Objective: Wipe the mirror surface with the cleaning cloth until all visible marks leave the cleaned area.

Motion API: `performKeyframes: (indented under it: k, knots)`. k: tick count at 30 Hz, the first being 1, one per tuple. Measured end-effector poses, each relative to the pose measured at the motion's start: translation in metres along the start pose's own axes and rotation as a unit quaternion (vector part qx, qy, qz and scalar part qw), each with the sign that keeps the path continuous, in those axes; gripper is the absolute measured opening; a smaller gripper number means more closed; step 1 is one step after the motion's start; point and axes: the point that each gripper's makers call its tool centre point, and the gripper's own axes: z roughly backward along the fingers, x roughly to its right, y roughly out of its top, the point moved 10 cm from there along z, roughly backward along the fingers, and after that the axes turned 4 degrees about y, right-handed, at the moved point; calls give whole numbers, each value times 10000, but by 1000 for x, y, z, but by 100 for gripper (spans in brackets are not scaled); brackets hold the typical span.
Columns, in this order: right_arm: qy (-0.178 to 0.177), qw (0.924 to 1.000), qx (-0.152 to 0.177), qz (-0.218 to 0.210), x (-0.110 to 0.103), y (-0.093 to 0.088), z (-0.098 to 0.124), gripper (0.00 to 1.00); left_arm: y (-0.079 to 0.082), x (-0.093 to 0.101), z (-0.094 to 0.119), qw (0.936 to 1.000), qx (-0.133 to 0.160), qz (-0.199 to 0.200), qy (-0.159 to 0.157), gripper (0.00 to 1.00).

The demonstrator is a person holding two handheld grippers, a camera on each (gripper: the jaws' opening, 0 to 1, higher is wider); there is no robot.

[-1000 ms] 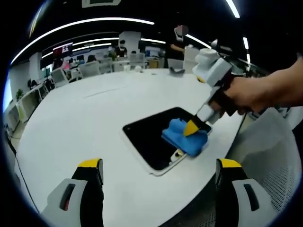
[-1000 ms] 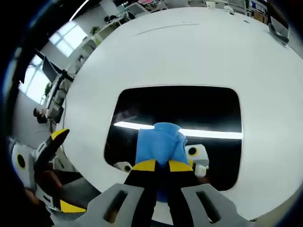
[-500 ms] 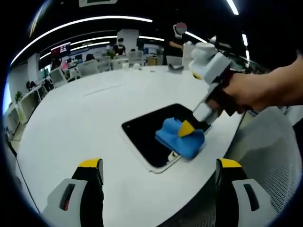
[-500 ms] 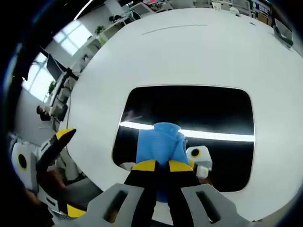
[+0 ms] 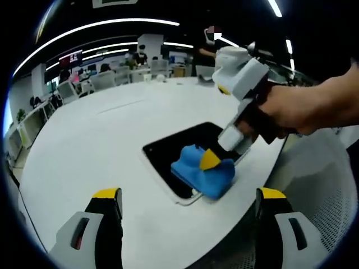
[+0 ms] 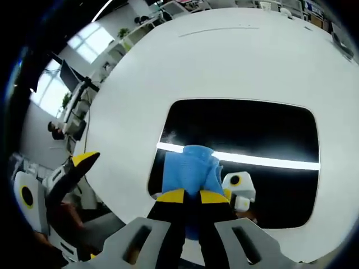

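Blue cloth (image 6: 189, 172): pinched in right gripper (image 6: 189, 196), pressed on mirror's near end.
Mirror (image 6: 252, 134): flat on white table (image 6: 224, 61), long axis crosswise in right gripper view.
Left gripper (image 5: 188, 195): jaws spread, off the mirror.

Bright, even light falls from long ceiling strip lamps (image 5: 106, 25), which bend into arcs under strong fisheye distortion. The glossy round white table (image 6: 224, 67) is close to washed out. The dark rectangular mirror (image 6: 247, 129) reflects one lamp as a sharp white glare band. Far desks look soft; shadows are faint.
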Motion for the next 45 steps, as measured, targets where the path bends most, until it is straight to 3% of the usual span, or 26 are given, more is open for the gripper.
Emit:
performKeyframes:
  k: [20, 32, 45]
  knots:
    - [139, 9998, -38, 117, -24, 4, -14, 1, 0, -2, 1, 10000, 16, 69, 54, 99]
    - [292, 9996, 32, 51, -25, 4, -15, 2, 0, -2, 0, 10000, 51, 56, 38, 99]
    - [173, 9997, 10, 150, -28, 4, -15, 2, 0, -3, 1, 9999, 67, 88, 43, 99]
